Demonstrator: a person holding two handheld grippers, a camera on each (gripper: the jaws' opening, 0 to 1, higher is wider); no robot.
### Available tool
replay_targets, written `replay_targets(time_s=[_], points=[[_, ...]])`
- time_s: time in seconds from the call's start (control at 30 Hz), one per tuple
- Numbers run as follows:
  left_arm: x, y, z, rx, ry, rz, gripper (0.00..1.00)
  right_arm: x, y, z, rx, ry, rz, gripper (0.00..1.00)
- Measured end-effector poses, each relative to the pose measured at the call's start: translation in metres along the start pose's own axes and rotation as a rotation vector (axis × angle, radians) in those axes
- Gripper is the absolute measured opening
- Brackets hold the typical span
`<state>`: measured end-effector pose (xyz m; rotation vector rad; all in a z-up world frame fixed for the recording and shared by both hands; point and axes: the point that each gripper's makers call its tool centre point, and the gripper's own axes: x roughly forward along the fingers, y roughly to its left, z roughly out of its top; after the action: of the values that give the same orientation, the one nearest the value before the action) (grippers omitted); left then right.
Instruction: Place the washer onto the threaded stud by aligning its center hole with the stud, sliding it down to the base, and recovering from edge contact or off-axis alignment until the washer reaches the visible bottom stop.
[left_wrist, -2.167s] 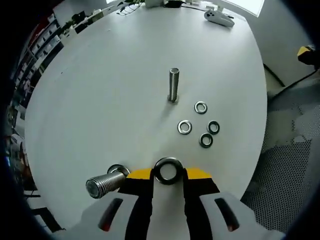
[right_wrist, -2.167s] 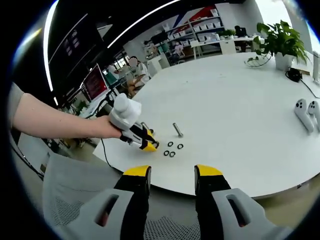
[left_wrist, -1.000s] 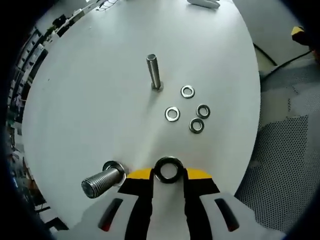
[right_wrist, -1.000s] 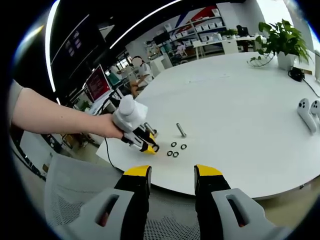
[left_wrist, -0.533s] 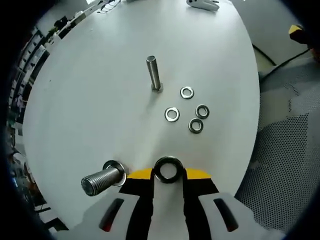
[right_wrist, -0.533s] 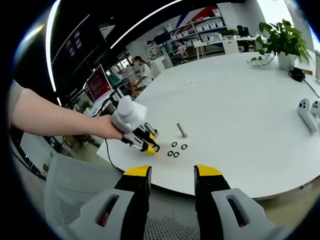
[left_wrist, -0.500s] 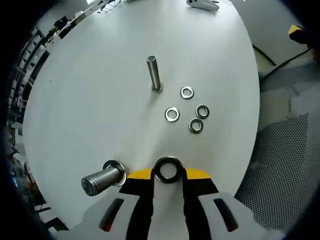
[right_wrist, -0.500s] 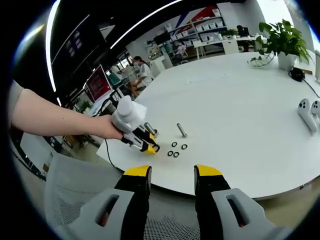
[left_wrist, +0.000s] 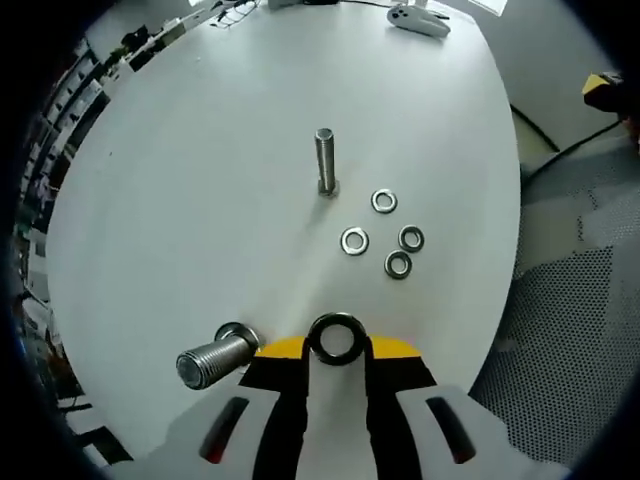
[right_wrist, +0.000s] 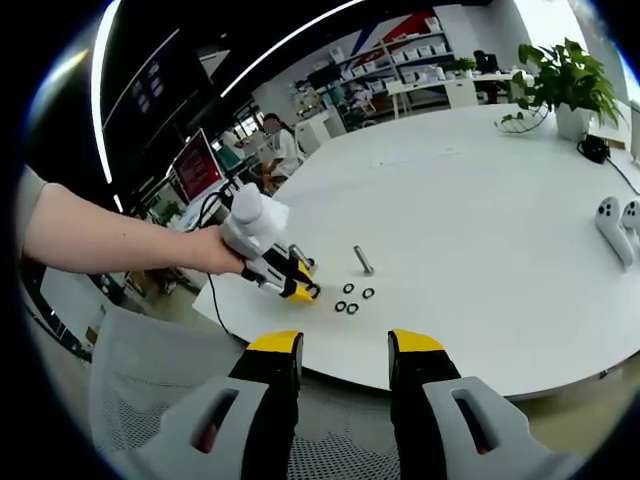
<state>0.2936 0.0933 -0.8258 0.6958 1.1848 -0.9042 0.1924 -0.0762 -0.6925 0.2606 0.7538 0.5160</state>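
Note:
In the left gripper view my left gripper (left_wrist: 337, 350) is shut on a steel washer (left_wrist: 336, 339), held flat between its yellow-tipped jaws above the white table (left_wrist: 200, 180). A thick threaded stud (left_wrist: 212, 359) leans toward the camera just left of the jaws. A slimmer upright stud (left_wrist: 324, 161) stands farther out, with several loose washers (left_wrist: 383, 238) to its right. In the right gripper view my right gripper (right_wrist: 343, 350) is open and empty, off the table's near edge. The left gripper (right_wrist: 296, 288) appears there in a person's hand, beside the thick stud (right_wrist: 298, 257), the slim stud (right_wrist: 360, 260) and the loose washers (right_wrist: 350, 301).
Two white handheld controllers (right_wrist: 612, 226) lie on the table at the right, one also at the far edge (left_wrist: 418, 20). A potted plant (right_wrist: 562, 88) stands at the back right. A grey mesh chair (right_wrist: 150, 400) sits below the table edge. Office shelves and a seated person fill the background.
The left gripper's view has shifted, so the slim stud and loose washers sit a little lower and to the right. The washer stays gripped. The right gripper has not moved.

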Motion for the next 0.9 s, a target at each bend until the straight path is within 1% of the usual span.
replay_targets(time_s=[0.4,0.57,0.7,0.9], points=[[-0.021,0.007,0.005,0.016,-0.046,0.011,0.18,0.000,0.000,0.000,-0.002,0.004,0.002,0.36],[-0.035,0.011,0.017,0.008,-0.096,0.007,0.18,0.001,0.000,-0.001,-0.004,0.006,0.003,0.36],[-0.050,0.018,0.027,0.027,-0.124,0.028,0.18,0.001,0.000,0.000,-0.005,0.007,0.004,0.36],[-0.061,0.029,0.032,0.038,-0.120,0.049,0.19,0.001,0.001,-0.001,-0.006,0.008,0.006,0.36]])
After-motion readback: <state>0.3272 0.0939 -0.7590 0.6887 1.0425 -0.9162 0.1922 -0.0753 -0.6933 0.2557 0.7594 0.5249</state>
